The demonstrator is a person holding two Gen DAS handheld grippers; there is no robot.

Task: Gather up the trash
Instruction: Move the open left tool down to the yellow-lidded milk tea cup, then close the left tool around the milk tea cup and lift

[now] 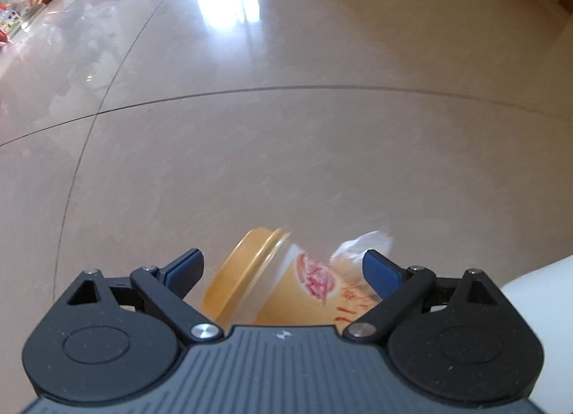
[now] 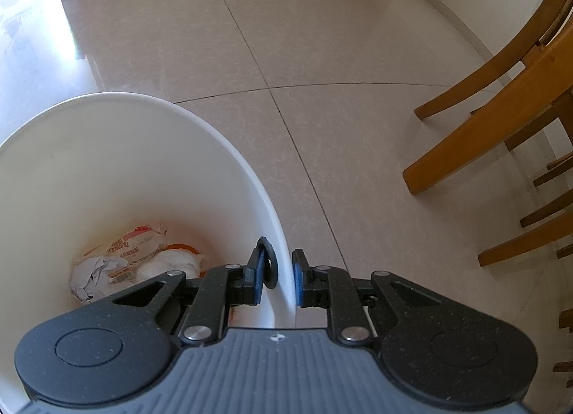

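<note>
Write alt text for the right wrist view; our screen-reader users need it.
The right gripper is clamped on the rim of a white bucket holding crumpled wrappers. Beige floor tiles and wooden chair legs lie beyond.

The left wrist camera is looking steeply down, close over a lying yellow lidded cup (image 1: 272,281) on the glossy beige tiled floor (image 1: 286,149). The right wrist camera is looking down into the white plastic bucket (image 2: 200,149), whose wall is edging into the left view.
</note>
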